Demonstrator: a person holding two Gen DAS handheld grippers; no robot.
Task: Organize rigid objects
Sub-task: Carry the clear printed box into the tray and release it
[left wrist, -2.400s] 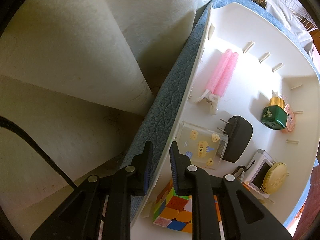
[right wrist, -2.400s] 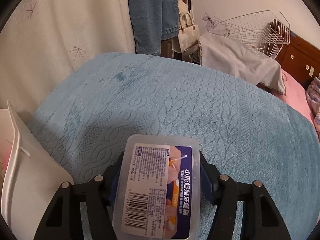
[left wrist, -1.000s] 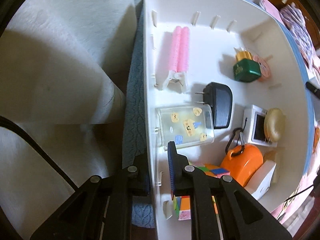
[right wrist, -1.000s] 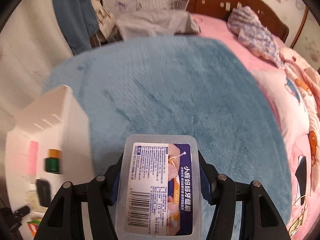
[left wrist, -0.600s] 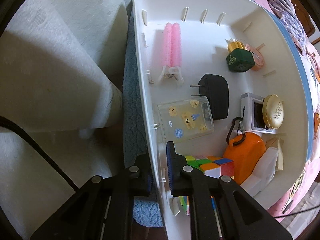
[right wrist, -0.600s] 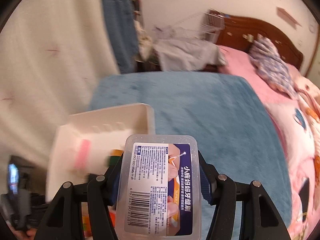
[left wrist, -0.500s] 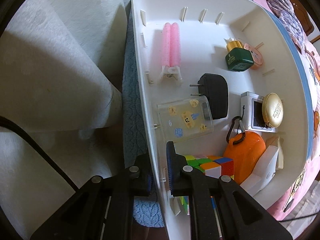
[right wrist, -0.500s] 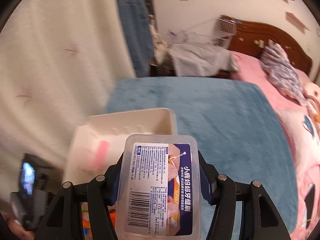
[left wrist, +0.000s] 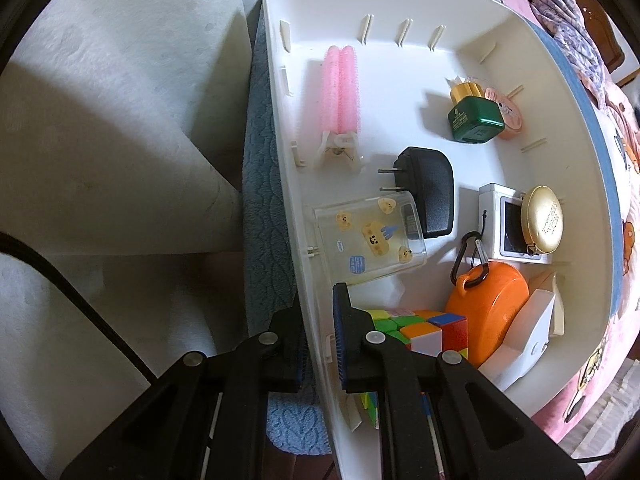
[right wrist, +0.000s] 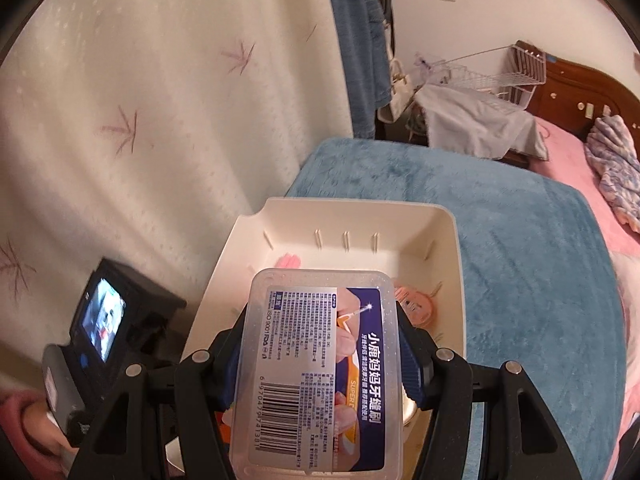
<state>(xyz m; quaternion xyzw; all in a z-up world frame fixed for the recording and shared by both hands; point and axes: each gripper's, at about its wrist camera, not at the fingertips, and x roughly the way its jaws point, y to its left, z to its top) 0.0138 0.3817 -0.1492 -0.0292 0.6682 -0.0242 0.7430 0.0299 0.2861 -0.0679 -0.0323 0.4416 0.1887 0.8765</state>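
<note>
left hand-held gripper (left wrist: 318, 334): you've got it clamped on the bin (left wrist: 304, 264) wall
right hand-held gripper (right wrist: 320, 364): gripping the box (right wrist: 320, 372), over the bin

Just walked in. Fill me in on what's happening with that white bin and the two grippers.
A person is sorting small items into a white bin on a blue blanket. The left gripper is clamped on the bin's near wall, steadying it. The right gripper holds a clear box of interdental brushes above the bin, not yet set down. Already inside: a pink hair roller, black charger, green bottle and Rubik's cube.
</note>
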